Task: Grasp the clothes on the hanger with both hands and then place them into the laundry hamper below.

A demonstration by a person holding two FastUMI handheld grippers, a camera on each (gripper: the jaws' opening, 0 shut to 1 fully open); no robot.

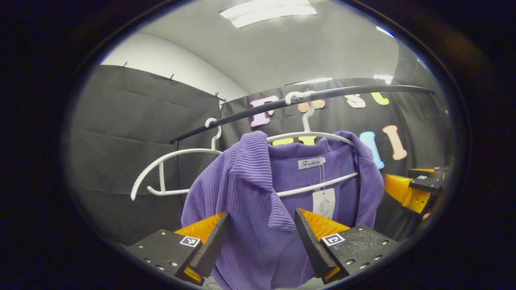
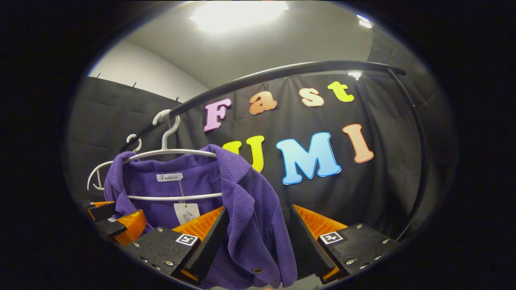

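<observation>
Now the purple shirt [image 1: 250, 189] hangs on a white hanger [image 1: 310, 135] from the black rail [image 1: 242, 114]. Both the left gripper [image 1: 262, 237] and right gripper [image 2: 256, 237] straddle its front panels, fingers wide open, gripping nothing. Pulled unevenly, the collar could snag and drag the hanger off.

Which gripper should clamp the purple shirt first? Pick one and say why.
Either, slightly the left gripper: its open fingers straddle the purple shirt front panel squarely. The right gripper, also open, brackets only the panel's edge.
</observation>
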